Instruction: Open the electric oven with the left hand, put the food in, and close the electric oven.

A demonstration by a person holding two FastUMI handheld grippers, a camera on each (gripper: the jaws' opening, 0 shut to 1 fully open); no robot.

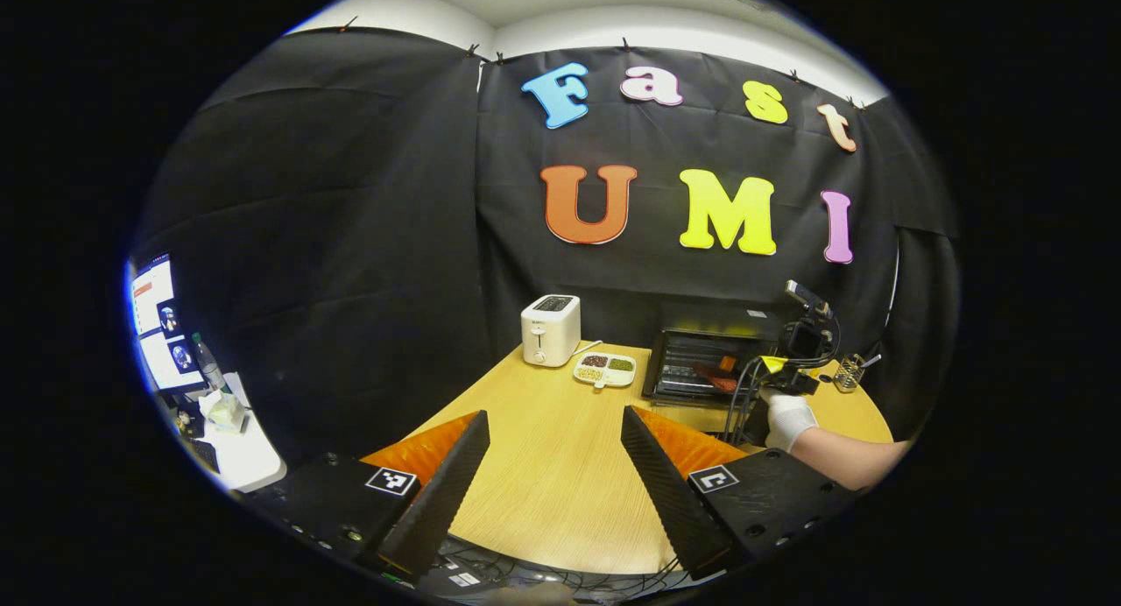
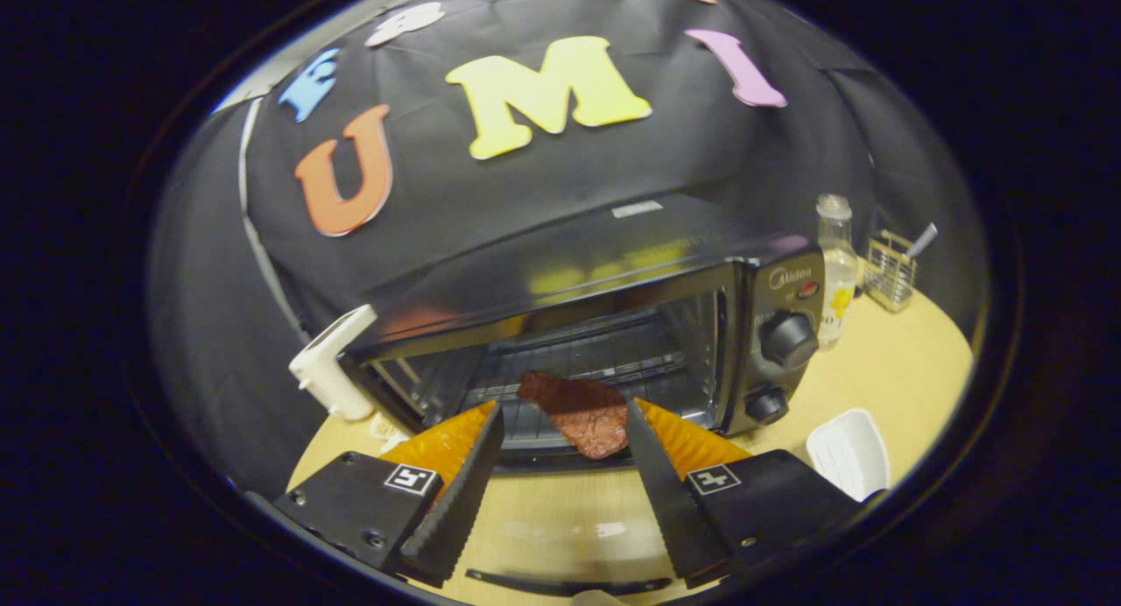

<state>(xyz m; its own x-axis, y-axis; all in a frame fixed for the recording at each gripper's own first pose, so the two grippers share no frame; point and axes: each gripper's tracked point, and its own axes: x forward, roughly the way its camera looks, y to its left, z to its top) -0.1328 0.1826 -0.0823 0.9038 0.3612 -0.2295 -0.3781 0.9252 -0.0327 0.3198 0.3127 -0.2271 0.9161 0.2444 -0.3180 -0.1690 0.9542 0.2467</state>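
Wooden table [image 1: 560, 466] carries the oven [image 2: 604, 326] at its far right, door down, meat [image 2: 582, 413] on the rack. Right gripper [image 2: 560, 453] released before it; left gripper [image 1: 556, 466] released, well back.

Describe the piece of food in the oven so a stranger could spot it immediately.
Find the black electric oven on the wooden table, its door open. On the wire rack inside lies a flat reddish-brown steak, near the front edge. It is the only food there.
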